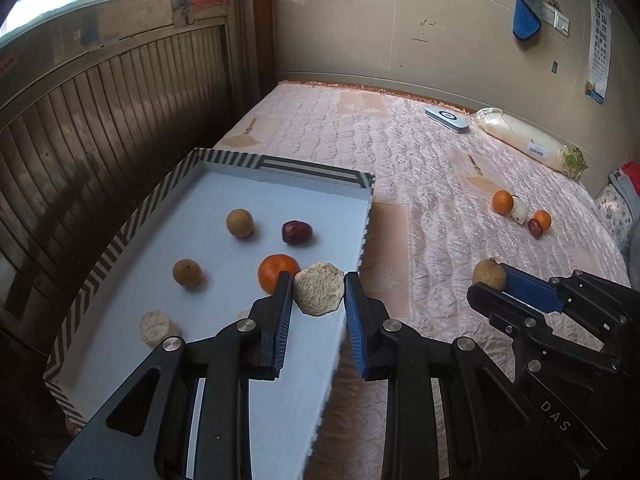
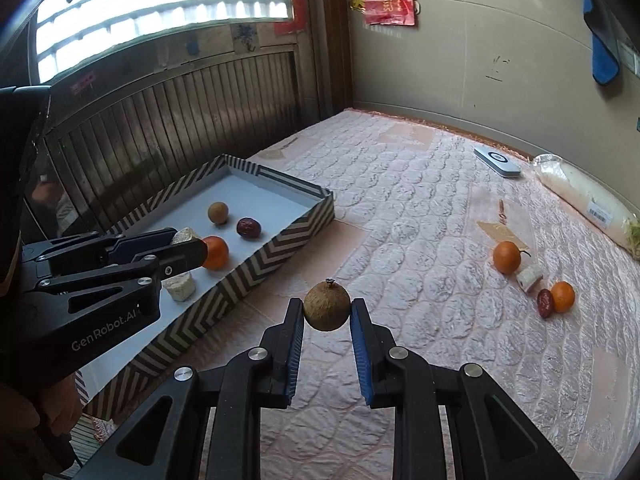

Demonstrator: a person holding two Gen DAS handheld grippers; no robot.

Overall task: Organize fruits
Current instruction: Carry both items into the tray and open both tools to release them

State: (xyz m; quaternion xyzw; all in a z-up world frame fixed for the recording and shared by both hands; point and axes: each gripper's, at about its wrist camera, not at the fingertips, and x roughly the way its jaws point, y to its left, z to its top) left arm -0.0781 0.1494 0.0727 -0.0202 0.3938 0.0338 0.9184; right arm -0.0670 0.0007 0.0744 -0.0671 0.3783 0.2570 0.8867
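- Beige, crumbly chunk [image 1: 319, 289] pinched in our left gripper [image 1: 319, 294], over the striped tray [image 1: 224, 159].
- Brown round fruit [image 2: 327, 307] clamped in our right gripper [image 2: 327, 312], above the quilted mattress [image 2: 420, 216] beside the tray.

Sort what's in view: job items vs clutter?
Job: striped tray and the fruit in it; pale chunk in left gripper; brown fruit in right gripper; loose oranges on the bed.
Clutter: remote, bagged radish, blue cloth, eye chart.
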